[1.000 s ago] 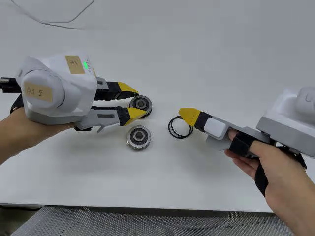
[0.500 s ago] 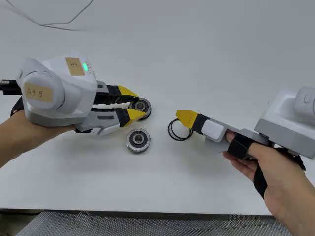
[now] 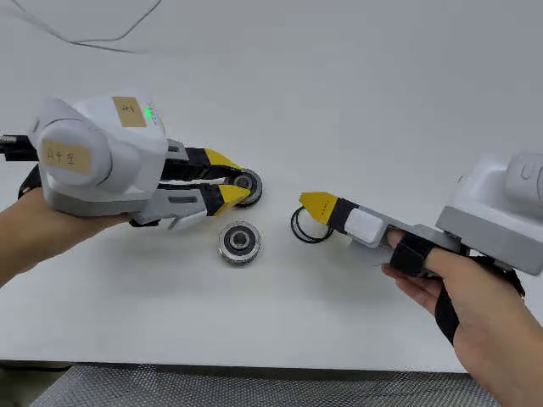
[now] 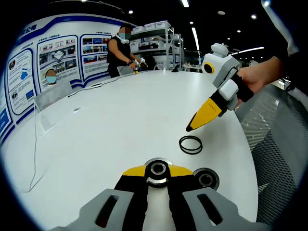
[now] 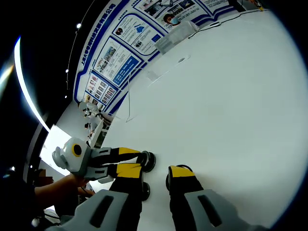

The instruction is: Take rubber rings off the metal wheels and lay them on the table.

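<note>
The left gripper (image 3: 238, 176) is seen clamped narrowly on a metal wheel (image 3: 249, 181), well to the left of the rubber rings (image 3: 307, 227) — these are laid flat on the table (image 3: 356, 102). A second wheel (image 3: 239, 241) is set to the lower left of the rings. The right gripper (image 5: 155, 174) is held with its jaws parted — its yellow tips just beside the rings.

A wide white desk (image 3: 356, 93) was seen in a dim hall, backed by blue-bordered wall posters (image 4: 57, 50); metal shelving (image 4: 163, 38) beyond was lit by strip ceiling lights (image 4: 196, 37) overhead.
</note>
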Demonstrator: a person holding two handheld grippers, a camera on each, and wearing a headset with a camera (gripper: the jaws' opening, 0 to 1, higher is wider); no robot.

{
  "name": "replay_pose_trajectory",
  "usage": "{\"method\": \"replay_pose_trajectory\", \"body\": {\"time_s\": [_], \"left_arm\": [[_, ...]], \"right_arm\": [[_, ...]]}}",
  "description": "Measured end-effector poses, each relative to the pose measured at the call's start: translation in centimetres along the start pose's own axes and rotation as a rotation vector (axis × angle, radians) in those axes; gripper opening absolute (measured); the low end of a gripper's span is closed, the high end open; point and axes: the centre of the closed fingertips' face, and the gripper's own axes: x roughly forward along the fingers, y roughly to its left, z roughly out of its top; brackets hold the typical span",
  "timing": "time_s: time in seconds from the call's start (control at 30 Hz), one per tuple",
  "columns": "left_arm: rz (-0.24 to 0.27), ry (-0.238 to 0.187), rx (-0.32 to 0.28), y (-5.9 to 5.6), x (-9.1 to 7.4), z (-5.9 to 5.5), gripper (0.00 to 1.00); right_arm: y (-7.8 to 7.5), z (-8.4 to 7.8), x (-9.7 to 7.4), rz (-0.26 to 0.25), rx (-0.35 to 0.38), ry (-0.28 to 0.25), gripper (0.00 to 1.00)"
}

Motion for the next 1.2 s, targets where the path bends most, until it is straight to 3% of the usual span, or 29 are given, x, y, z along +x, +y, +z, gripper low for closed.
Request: {"method": "replay_pose_trajectory", "body": {"time_s": [0.8, 1.2], "left_arm": [[-0.031, 0.072, 0.103, -0.2, 0.2, -0.1, 0.14], [-0.043, 0.067, 0.111, -0.1, 0.2, -0.1, 0.13]], "right_arm": [[0.2, 0.5, 0.2, 0.015, 0.021, -0.018, 0.22], [1.3, 1.3, 1.5, 0.067, 0.030, -0.001, 0.22]]}}
